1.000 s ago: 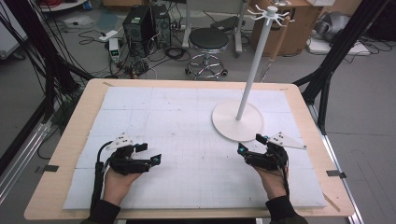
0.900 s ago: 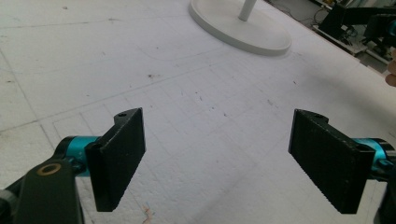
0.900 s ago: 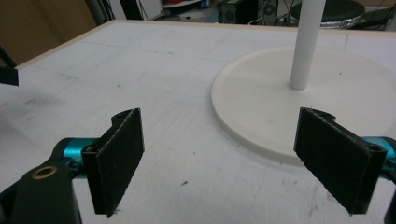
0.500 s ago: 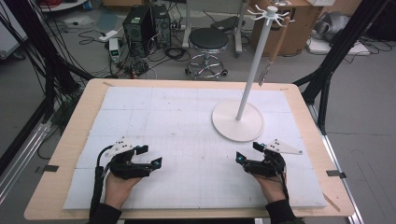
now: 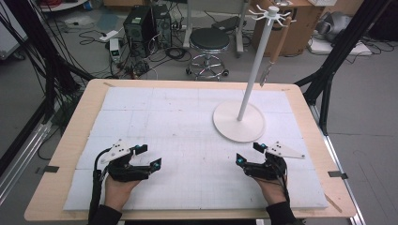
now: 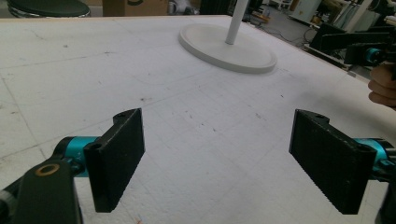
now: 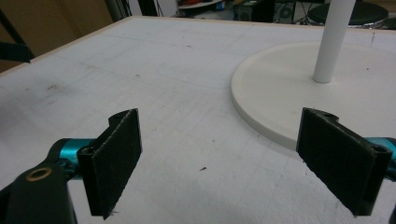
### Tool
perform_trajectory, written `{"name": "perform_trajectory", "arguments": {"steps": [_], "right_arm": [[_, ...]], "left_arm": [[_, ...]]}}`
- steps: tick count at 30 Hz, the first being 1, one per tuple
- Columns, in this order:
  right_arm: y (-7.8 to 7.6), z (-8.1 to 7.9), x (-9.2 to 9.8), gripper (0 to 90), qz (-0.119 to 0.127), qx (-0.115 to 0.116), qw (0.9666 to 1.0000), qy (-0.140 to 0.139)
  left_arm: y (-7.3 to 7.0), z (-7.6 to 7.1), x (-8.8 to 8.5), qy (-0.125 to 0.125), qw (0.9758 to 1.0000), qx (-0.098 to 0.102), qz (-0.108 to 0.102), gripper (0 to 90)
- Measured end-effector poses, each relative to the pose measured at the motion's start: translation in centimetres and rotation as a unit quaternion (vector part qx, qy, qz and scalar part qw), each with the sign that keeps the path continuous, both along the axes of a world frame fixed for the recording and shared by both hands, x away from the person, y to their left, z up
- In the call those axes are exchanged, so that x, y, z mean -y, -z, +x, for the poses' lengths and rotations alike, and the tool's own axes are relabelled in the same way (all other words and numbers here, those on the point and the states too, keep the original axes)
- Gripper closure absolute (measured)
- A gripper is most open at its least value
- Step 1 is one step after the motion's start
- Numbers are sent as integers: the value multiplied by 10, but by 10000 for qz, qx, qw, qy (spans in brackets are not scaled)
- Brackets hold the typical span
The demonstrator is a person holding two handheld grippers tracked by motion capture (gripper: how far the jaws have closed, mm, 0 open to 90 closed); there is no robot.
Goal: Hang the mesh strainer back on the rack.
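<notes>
Left gripper (image 5: 149, 157) sits low over the near left part of the white foam mat (image 5: 187, 122), held by the person's left hand (image 5: 119, 190). Jaws spread wide, released, nothing between them; the left gripper view shows bare mat between the two black pads (image 6: 116, 163). Grey three-cornered plate on top, cable trailing back along the forearm.

Right gripper (image 5: 249, 153) is over the near right part of the mat, held by the right hand (image 5: 272, 187). Jaws also wide apart, released, holding nothing. In the right gripper view the gap between the pads (image 7: 114, 158) frames bare mat and the near edge of the stand base (image 7: 289, 88).

The white stand (image 5: 253, 65) is upright on the far right part of the mat: a round flat base (image 5: 238, 122) and a thin pole up to a ring of hooks (image 5: 271, 11) at the top. A wooden-handled utensil (image 5: 274, 49) hangs from one hook on the right side, clear of the mat. The right gripper is near the base, just on its near side, not touching it. The left gripper is well apart from the stand, which sits far and right of it.

The mat covers most of the wooden table (image 5: 70, 136). Beyond the far edge: a black stool (image 5: 209, 42) and a computer case (image 5: 141, 23) on the floor.
</notes>
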State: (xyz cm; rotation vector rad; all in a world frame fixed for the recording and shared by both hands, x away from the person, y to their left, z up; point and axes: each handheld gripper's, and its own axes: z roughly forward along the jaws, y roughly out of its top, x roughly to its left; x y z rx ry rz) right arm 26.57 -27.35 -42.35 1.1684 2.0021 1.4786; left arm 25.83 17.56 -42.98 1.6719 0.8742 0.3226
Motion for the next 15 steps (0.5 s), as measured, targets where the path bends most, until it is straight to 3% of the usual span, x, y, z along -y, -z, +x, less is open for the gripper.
{"name": "perform_trajectory", "arguments": {"steps": [15], "right_arm": [[-2, -3, 2, 132, 51, 122, 9999, 14]], "left_arm": [[0, -1, 3, 34, 10000, 48, 24, 188]]}}
